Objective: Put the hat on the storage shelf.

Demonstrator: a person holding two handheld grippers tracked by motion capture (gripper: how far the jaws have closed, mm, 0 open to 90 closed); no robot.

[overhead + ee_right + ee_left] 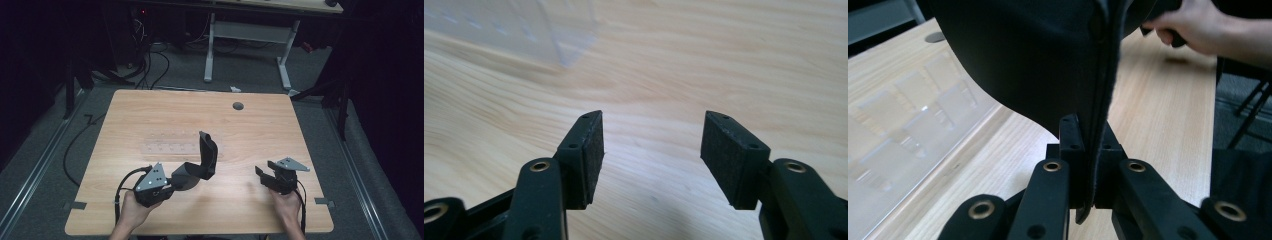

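Nearest in the high view, two hands at the table's near edge: left gripper (170,187) clamped tight on one end of a black strap (202,162), right gripper (264,176) off to the side, well apart from it. From the left gripper view, up close, jaws pinched on the strap's (1048,65) thin felt edge, the fabric running between the pads and ballooning up into a broad dark sheet; beyond it, on the far side of the wood, the other hand (1193,25) wrapped round a dark handle. From above instead, the strap's whole shape: out from the left jaws, curling across the table (150,110), then standing up in a bend near the middle. In the right gripper view, pads (594,150) spread wide over bare wood grain, nothing between them. Farther along, a clear plastic tray (167,147) flat behind the strap, faint from above, its glossy compartments plainer in the left gripper view (908,150), one transparent corner (554,35) showing beyond the open right jaws. Farthest back, a round grey grommet (238,106) near the table's far edge, then a white desk frame (247,47) on the floor.
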